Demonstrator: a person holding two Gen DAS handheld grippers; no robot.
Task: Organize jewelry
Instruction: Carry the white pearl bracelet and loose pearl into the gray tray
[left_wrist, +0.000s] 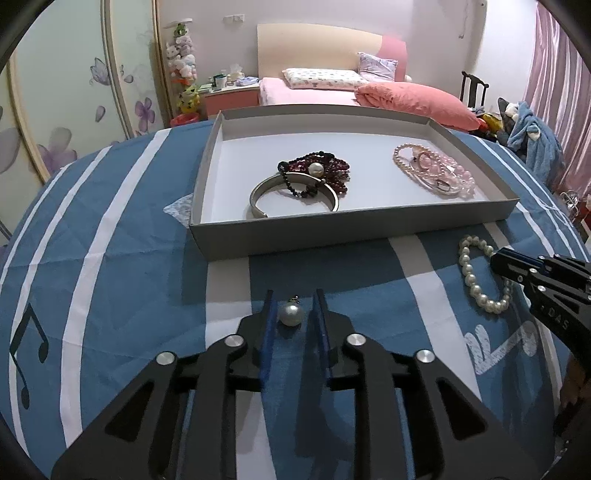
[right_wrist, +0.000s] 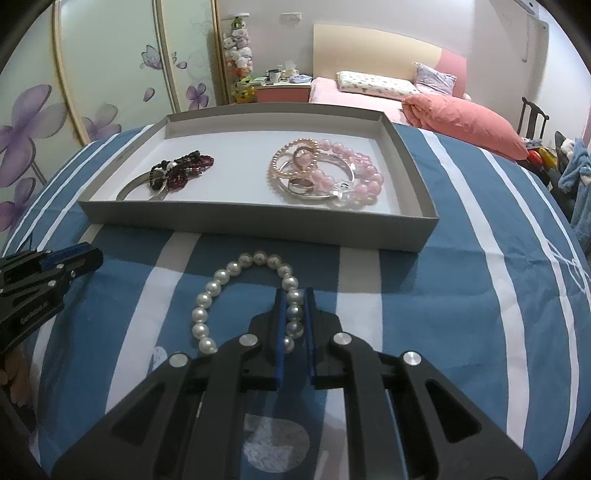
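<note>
A shallow grey tray (left_wrist: 229, 236) sits on the blue-and-white striped cloth (left_wrist: 122, 236) covering the table. Inside it are two heaps. Toward the left end, a dark red bead strand (left_wrist: 325, 166) with one big pearl lies tangled over a silver bangle (left_wrist: 258, 192). Toward the right end, a pink bead bracelet (right_wrist: 365, 181) is piled with a peach bead bracelet (right_wrist: 280, 162), a thin silver bangle and a ring (right_wrist: 297, 185).

Outside the tray, at about six o'clock from its front wall, lies a single pearl pendant (left_wrist: 291, 314). The left gripper (left_wrist: 293, 308) is down around it, jaws slightly apart, a blue pad on each side with a small gap showing, so the pendant sits between them unpinched.

At about three o'clock from the pendant, a white pearl bracelet (right_wrist: 221, 280) lies looped on the cloth. The right gripper (right_wrist: 294, 314) is clamped on its right-hand run of pearls, the pads pressed against the beads.
</note>
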